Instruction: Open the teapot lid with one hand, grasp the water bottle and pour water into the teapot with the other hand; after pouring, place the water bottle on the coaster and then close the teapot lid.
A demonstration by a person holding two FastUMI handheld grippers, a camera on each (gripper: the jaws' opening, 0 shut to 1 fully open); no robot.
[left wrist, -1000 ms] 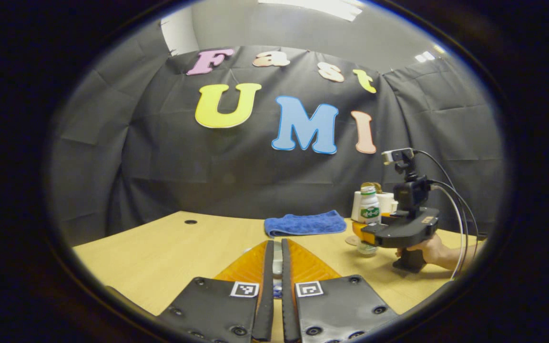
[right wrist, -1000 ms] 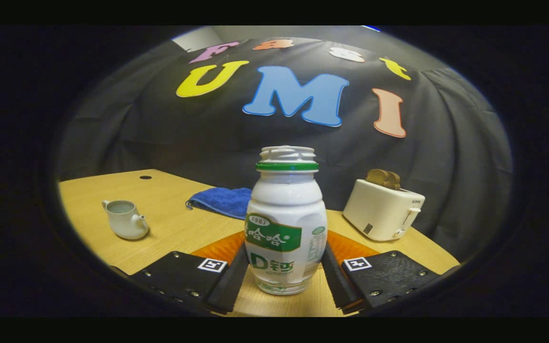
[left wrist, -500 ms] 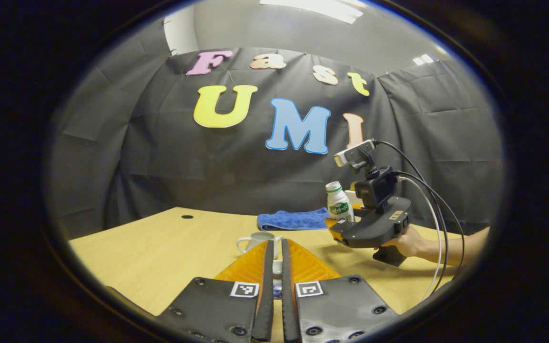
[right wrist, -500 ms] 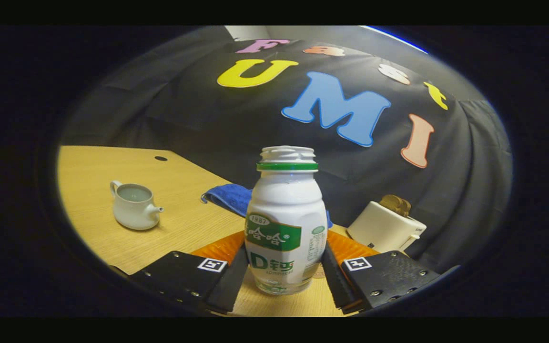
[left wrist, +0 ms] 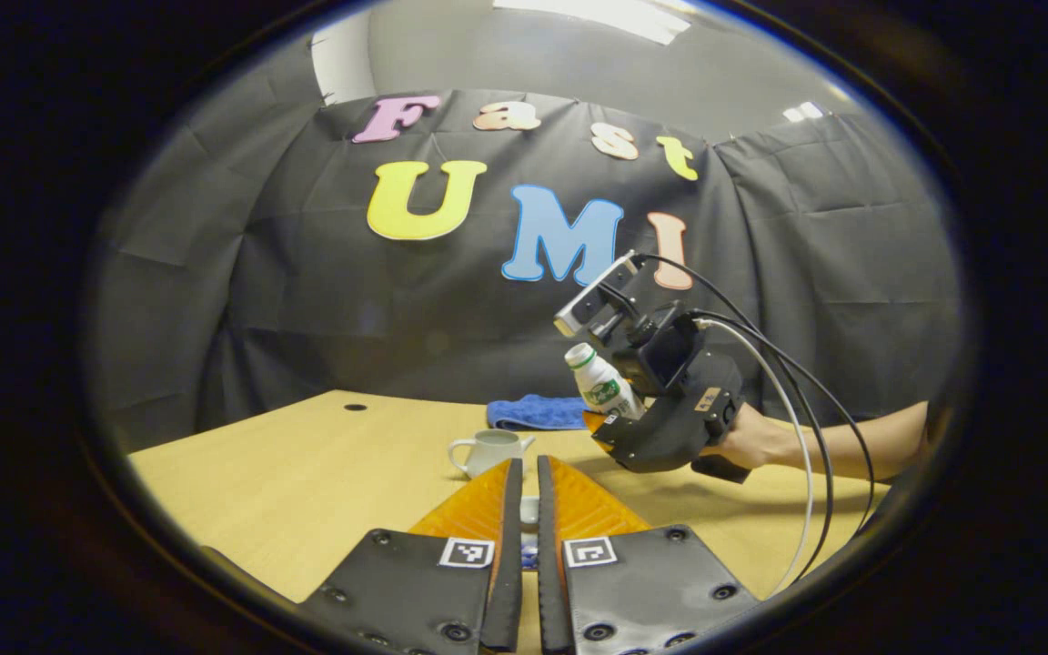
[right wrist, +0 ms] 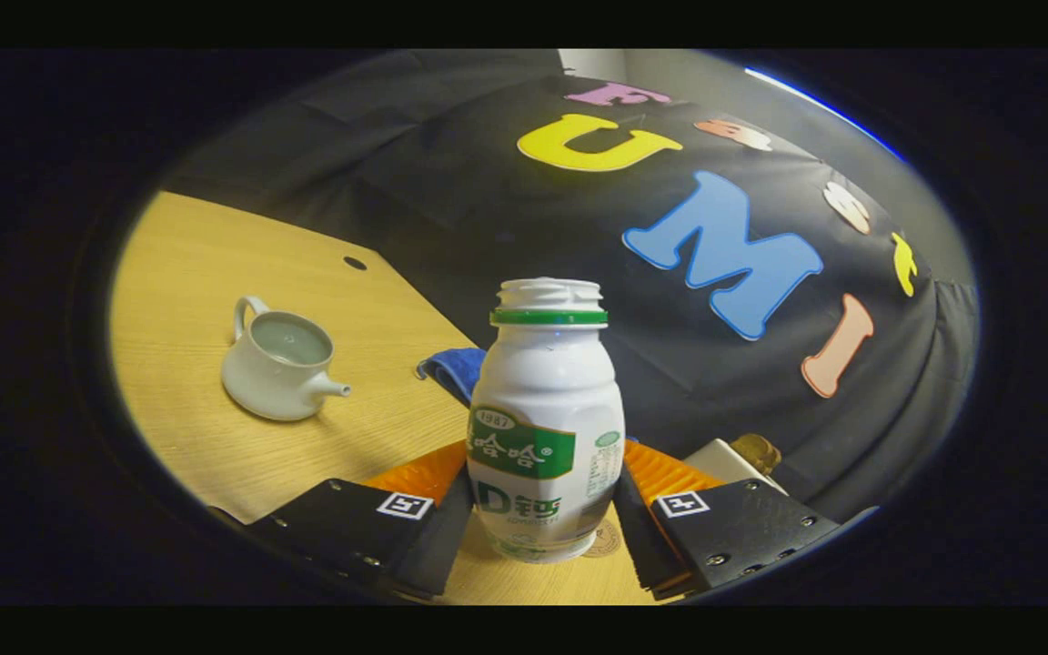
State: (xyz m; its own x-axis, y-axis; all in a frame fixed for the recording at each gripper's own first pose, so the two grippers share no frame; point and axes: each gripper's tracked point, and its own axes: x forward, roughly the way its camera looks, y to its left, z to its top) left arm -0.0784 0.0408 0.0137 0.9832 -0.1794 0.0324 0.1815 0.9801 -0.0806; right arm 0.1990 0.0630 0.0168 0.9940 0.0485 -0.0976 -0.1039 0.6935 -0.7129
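Observation:
The white teapot (right wrist: 278,364) stands lidless on the wooden table (right wrist: 196,273), with liquid visible inside; it also sits just beyond my left fingers (left wrist: 488,449). My left gripper (left wrist: 528,466) is shut on a small white piece that looks like the teapot lid (left wrist: 529,511), held low over the table. My right gripper (right wrist: 542,491) is shut on the white water bottle (right wrist: 544,418) with a green label and no cap. In the left gripper view that right gripper (left wrist: 610,420) hangs above and right of the teapot, tilting the bottle (left wrist: 599,380) toward it.
A folded blue towel (left wrist: 533,412) lies at the back of the table behind the teapot. A white toaster (right wrist: 731,457) stands behind my right gripper. A person's hand (left wrist: 756,438) and forearm reach in from the right, with cables trailing.
My right gripper has lifted the bottle, carried it left toward the teapot and begun tilting it. My left gripper has stayed shut and has barely moved.

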